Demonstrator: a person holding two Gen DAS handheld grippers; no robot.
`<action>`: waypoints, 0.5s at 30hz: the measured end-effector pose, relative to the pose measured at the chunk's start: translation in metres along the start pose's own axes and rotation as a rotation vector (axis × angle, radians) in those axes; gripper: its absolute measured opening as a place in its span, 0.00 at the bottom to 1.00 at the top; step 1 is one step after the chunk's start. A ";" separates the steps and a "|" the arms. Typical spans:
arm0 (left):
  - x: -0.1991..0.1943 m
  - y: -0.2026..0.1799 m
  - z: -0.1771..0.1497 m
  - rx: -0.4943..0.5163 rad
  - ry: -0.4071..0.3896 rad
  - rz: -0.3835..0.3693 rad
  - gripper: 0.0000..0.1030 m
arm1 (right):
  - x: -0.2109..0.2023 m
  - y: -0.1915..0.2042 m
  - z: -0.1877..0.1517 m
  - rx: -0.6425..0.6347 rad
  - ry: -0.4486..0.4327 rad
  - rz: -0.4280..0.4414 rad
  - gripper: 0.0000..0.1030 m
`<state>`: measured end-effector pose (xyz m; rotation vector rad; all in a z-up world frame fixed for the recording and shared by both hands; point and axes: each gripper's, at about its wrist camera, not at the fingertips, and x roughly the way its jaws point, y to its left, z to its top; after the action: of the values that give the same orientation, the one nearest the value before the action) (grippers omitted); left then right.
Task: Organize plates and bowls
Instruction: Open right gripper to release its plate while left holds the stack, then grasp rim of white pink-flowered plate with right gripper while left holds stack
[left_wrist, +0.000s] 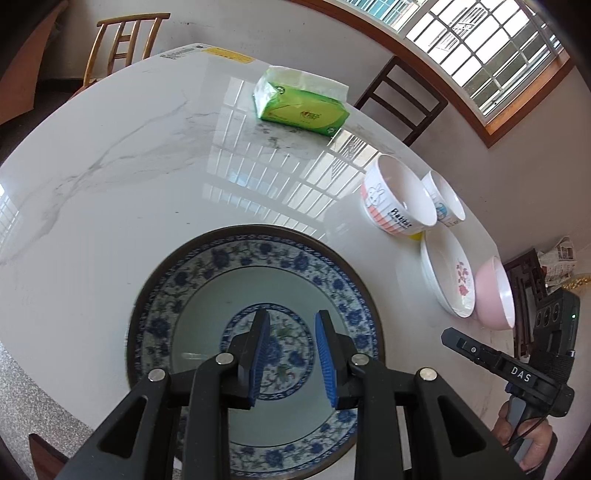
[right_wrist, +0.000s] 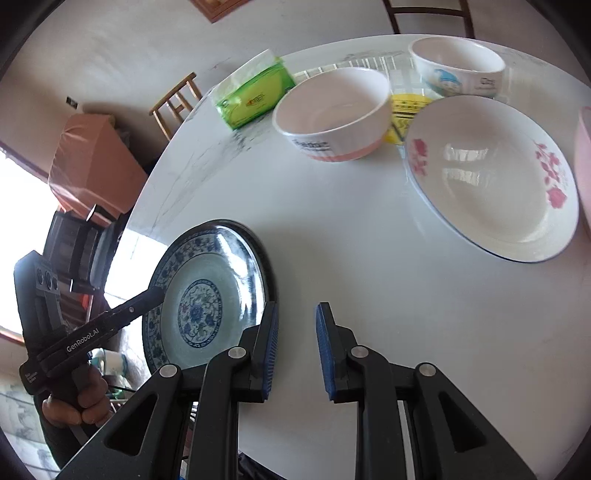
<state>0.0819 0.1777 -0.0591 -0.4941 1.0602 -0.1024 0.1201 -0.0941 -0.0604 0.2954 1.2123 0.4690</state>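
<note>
A blue-and-white patterned plate (left_wrist: 207, 280) lies near the table's front edge, right under my left gripper (left_wrist: 291, 317). The blue pads stand a little apart above the plate's centre with nothing between them. In the right wrist view that gripper's tip (right_wrist: 157, 291) overlaps the plate's (right_wrist: 207, 273) left rim. My right gripper (right_wrist: 298, 308) hovers over bare tabletop to the right of the plate, jaws narrowly parted and empty. Further right are a white flowered dish (right_wrist: 491, 177), a Rabbit bowl (right_wrist: 332, 114), a cartoon bowl (right_wrist: 458, 66) and a pink bowl (left_wrist: 495, 295).
A green tissue pack (left_wrist: 303, 99) lies at the far side of the white marble table (left_wrist: 129, 177). A yellow sticker (right_wrist: 406, 110) sits between the bowls. Wooden chairs (left_wrist: 402, 99) stand around the table, under a barred window (left_wrist: 480, 44).
</note>
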 end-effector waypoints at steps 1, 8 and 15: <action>0.003 -0.006 0.001 0.001 0.002 -0.018 0.25 | -0.006 -0.010 0.000 0.026 -0.016 -0.009 0.21; 0.029 -0.057 0.007 0.065 0.031 -0.072 0.25 | -0.040 -0.085 -0.005 0.191 -0.126 -0.110 0.21; 0.058 -0.109 0.022 0.134 0.028 -0.109 0.25 | -0.052 -0.130 0.000 0.271 -0.184 -0.150 0.21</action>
<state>0.1462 0.0701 -0.0498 -0.4300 1.0460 -0.2750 0.1300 -0.2325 -0.0771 0.4646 1.1079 0.1425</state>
